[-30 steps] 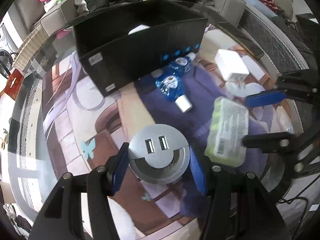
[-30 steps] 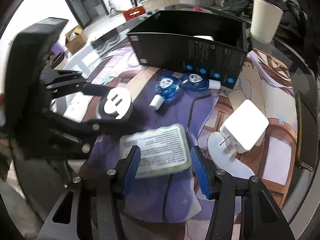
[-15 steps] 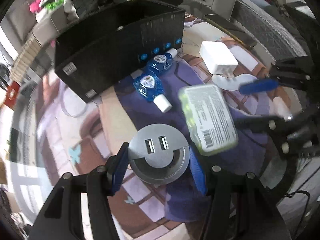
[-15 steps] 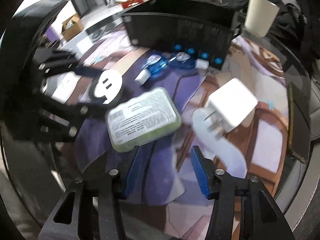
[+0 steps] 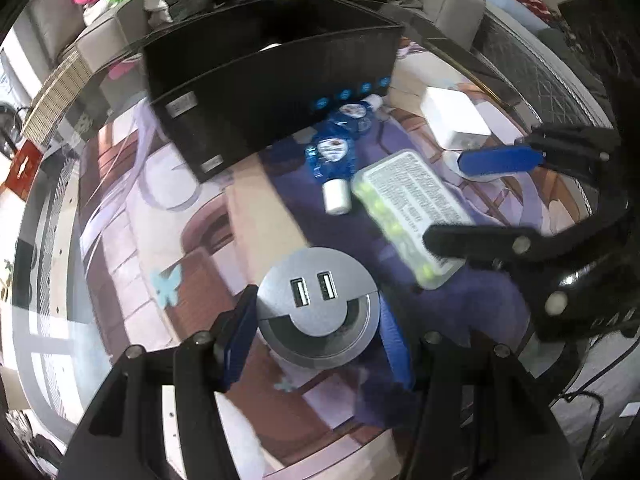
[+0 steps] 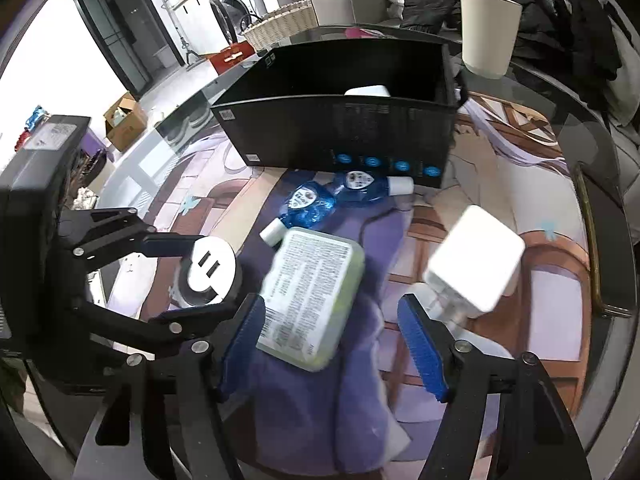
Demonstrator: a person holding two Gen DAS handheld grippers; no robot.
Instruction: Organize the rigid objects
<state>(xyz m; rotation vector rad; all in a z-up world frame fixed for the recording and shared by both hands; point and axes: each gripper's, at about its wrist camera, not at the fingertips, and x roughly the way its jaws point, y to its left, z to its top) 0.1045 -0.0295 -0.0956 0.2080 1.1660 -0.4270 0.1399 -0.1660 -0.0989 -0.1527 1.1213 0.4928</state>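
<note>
Left wrist view is partly blocked by its own hardware: the left gripper (image 5: 316,332) pinches a round grey USB hub (image 5: 318,312) between its blue pads, and the hub's lower body hides the mat beneath it. From the right side of that view the right gripper (image 5: 472,196) reaches in; its near finger crosses one end of the green-edged plastic case (image 5: 408,212), so that end is hidden. In the right wrist view the right gripper (image 6: 332,344) has its jaws opening. The case (image 6: 312,296) sits between them, its edge by the left pad, clear of the right pad; whether the left pad still touches it I cannot tell. The case lies label up on the purple part of the table mat (image 6: 360,400).

One white charger block (image 6: 474,264) is blurred, and its prongs are hard to make out. One black box (image 6: 340,136) stands open at the far side, and only the top of a white object (image 6: 367,91) shows over its wall. Two blue bottles (image 6: 308,204) (image 6: 360,186) with white caps lie just in front of the box, touching each other. One cream cup (image 6: 488,32) stands behind the box, its top cut off in the left view. Clothing and furniture around the table's rim are too distorted to count.
</note>
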